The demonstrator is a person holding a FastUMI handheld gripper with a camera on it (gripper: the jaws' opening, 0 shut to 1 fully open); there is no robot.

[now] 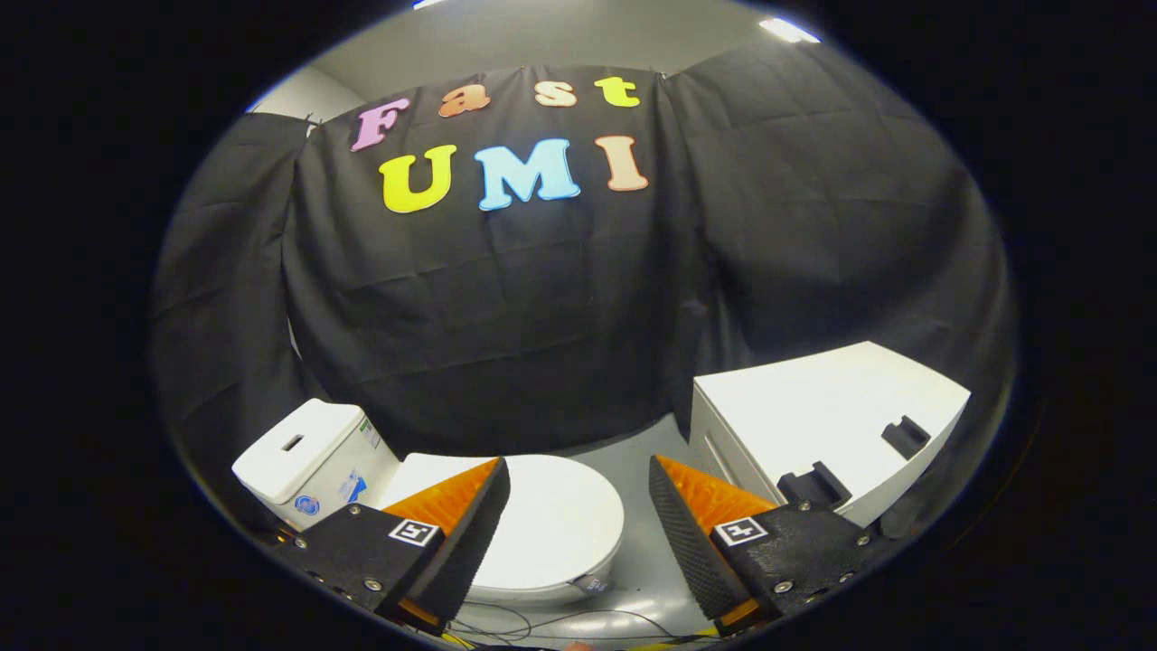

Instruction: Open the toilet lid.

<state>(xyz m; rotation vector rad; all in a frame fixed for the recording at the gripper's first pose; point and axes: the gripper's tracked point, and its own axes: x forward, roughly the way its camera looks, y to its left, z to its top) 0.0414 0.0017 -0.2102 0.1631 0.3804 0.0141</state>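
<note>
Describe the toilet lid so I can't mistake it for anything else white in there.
Start at the boxy white toilet tank against the black cloth wall. The round, flat white toilet lid lies closed beside it, just beyond the open gripper. Unlike the square white cabinet, it is a low, smooth oval.

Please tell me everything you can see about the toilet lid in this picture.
The toilet lid is white, smooth and glossy, like plastic, with a rounded front edge. It is closed, lying flat on the bowl, its rear end toward the white tank. A small tag hangs at its front rim. The open gripper is above it; the left finger covers part of the lid, and nothing appears to touch it. A white cabinet stands beside it.
</note>
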